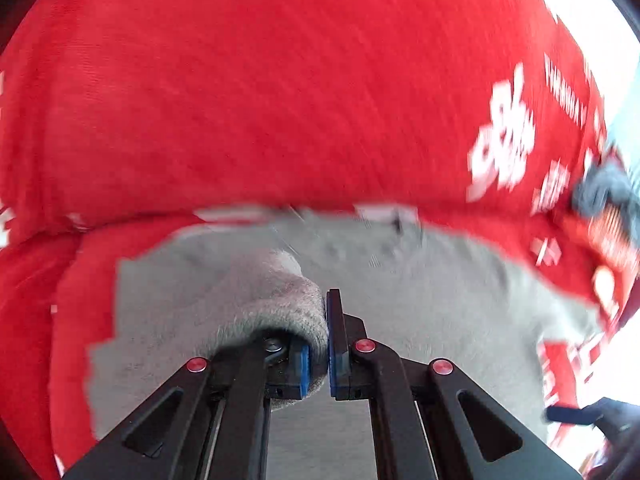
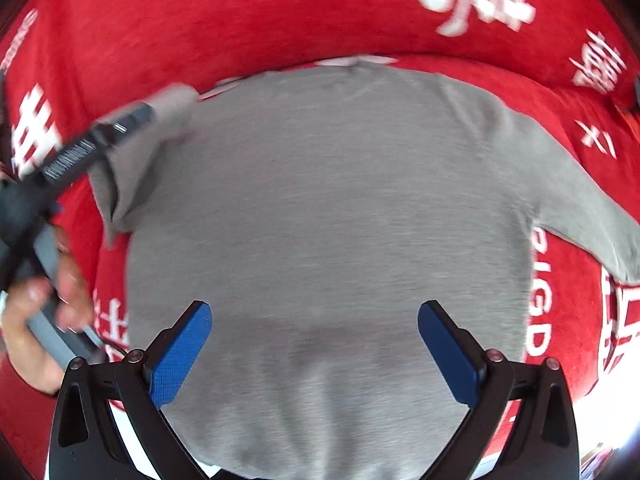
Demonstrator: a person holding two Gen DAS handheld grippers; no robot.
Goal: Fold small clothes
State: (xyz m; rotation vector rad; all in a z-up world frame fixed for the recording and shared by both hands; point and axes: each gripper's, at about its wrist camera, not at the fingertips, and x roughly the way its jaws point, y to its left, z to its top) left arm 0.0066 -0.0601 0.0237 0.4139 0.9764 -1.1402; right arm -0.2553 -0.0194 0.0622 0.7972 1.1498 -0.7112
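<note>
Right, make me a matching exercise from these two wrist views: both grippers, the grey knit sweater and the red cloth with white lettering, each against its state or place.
Things:
1. left gripper
2. right gripper
3. grey knit sweater
4. red cloth with white lettering

States:
A. lies spread beneath the garment
B. jaws wide apart, holding nothing
C. shut on a cuff
D. spread flat, one sleeve lifted

Pairs: 1-C, 2-B, 3-D, 4-A

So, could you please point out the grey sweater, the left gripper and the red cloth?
grey sweater (image 2: 328, 208): right wrist view, middle of its body.
left gripper (image 1: 325, 344): left wrist view, between fingertips pinching the cuff.
red cloth (image 1: 260, 80): left wrist view, plain area.
</note>
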